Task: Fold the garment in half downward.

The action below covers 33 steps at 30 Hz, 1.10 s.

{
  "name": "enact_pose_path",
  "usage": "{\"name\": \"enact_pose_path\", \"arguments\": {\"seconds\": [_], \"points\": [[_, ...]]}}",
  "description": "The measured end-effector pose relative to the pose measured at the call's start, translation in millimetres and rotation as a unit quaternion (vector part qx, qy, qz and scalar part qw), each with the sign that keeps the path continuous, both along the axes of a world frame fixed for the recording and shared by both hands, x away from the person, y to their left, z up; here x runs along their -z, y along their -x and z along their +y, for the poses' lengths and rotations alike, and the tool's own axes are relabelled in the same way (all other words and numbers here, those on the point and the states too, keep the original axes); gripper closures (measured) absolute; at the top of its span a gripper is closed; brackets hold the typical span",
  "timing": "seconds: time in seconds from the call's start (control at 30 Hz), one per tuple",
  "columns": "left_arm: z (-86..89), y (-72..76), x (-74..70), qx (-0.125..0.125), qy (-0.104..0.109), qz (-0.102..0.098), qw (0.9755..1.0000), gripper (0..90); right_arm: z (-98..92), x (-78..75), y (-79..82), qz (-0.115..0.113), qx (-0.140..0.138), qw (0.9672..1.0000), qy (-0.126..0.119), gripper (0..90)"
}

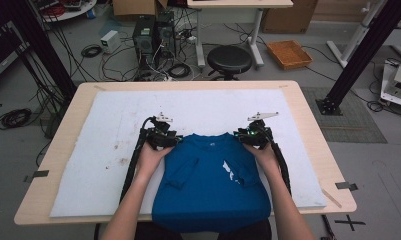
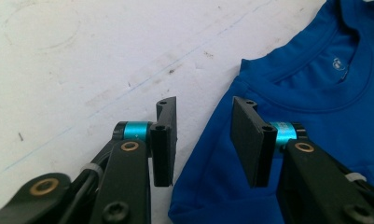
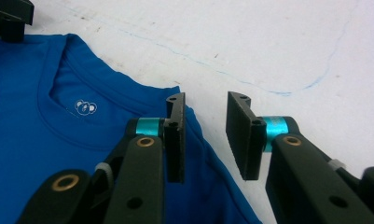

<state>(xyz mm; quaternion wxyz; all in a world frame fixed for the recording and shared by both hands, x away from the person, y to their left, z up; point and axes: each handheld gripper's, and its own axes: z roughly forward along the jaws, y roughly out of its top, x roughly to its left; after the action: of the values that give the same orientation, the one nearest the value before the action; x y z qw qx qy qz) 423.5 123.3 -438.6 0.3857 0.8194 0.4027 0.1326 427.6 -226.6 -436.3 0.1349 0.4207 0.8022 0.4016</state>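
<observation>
underneath, a stained white mat [image 1: 88, 150] covers the wooden table [image 1: 48, 165].

Wooden table [image 1: 315, 145]: white mat [image 1: 103, 145], blue shirt [image 1: 208, 185].

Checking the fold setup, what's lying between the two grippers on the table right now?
The blue shirt's collar end spans between left gripper and right gripper, seen in the high view.
</observation>
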Motion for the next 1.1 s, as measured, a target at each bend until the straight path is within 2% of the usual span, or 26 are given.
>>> {"name": "enact_pose_path", "arguments": {"seconds": [0.03, 0.07, 0.1, 0.17, 0.27, 0.3, 0.33, 0.47, 0.5, 0.57, 0.73, 0.77, 0.8, 0.83, 1.07, 1.1], "points": [[-2.2, -0.5, 2.9, 0.005, -0.009, 0.006, 0.9999, 61.1, 3.3, 3.6, -2.4, 0.005, -0.007, 1.0000, 0.001, 68.6], [-2.2, -0.5, 2.9, 0.005, -0.009, 0.006, 0.9999, 61.1, 3.3, 3.6, -2.4, 0.005, -0.007, 1.0000, 0.001, 68.6], [-3.9, 0.1, 3.8, 0.011, -0.016, 0.006, 0.9998, 59.8, 6.1, 7.6, -4.0, 0.013, -0.010, 0.9997, 0.016, 67.9], [-5.4, 1.2, 3.1, 0.020, -0.017, 0.006, 0.9996, 60.5, 6.9, 11.2, -5.4, 0.020, -0.011, 0.9995, 0.023, 67.9], [-8.1, 2.6, 3.4, 0.026, -0.021, 0.004, 0.9994, 62.6, 5.7, 10.6, -5.9, 0.023, -0.010, 0.9995, 0.020, 71.0], [-11.3, 4.5, 2.9, 0.028, -0.035, -0.004, 0.9990, 64.0, 6.1, 9.9, -4.8, 0.020, -0.019, 0.9992, 0.029, 78.8], [-11.3, 4.5, 2.9, 0.028, -0.035, -0.004, 0.9990, 66.9, 6.9, 9.5, -4.0, 0.022, -0.022, 0.9991, 0.030, 81.9], [-13.4, 5.3, 2.7, 0.036, -0.038, -0.006, 0.9986, 79.6, 9.0, 9.2, -2.8, 0.017, -0.031, 0.9987, 0.036, 87.5], [-14.0, 5.5, 3.0, 0.039, -0.036, -0.008, 0.9986, 84.2, 9.8, 8.8, -2.1, 0.016, -0.031, 0.9987, 0.037, 87.8], [-13.9, 5.1, 3.3, 0.037, -0.030, -0.007, 0.9988, 86.3, 9.0, 8.3, -2.1, 0.013, -0.032, 0.9988, 0.035, 87.8], [-9.1, 3.1, 2.4, 0.037, -0.018, -0.008, 0.9991, 86.8, 5.6, 5.7, -2.2, 0.007, -0.029, 0.9994, 0.020, 87.9], [-6.3, 2.4, 1.2, 0.033, -0.003, -0.009, 0.9994, 87.0, 4.1, 4.8, -2.3, 0.006, -0.026, 0.9995, 0.015, 87.9], [-6.3, 2.4, 1.2, 0.033, -0.003, -0.009, 0.9994, 87.0, 4.1, 4.8, -2.3, 0.006, -0.026, 0.9995, 0.015, 87.9], [-3.8, 1.8, 0.2, 0.031, 0.007, -0.010, 0.9994, 87.0, 3.2, 4.5, -2.4, 0.009, -0.025, 0.9996, 0.013, 87.9], [-1.2, 1.1, -2.1, 0.028, 0.004, -0.023, 0.9994, 87.3, 1.9, 3.1, -3.8, -0.004, -0.023, 0.9997, 0.003, 88.1], [1.1, -0.3, -3.2, 0.020, 0.008, -0.034, 0.9992, 87.3, 0.1, 1.6, -6.0, -0.009, -0.019, 0.9997, -0.011, 88.2]]}}
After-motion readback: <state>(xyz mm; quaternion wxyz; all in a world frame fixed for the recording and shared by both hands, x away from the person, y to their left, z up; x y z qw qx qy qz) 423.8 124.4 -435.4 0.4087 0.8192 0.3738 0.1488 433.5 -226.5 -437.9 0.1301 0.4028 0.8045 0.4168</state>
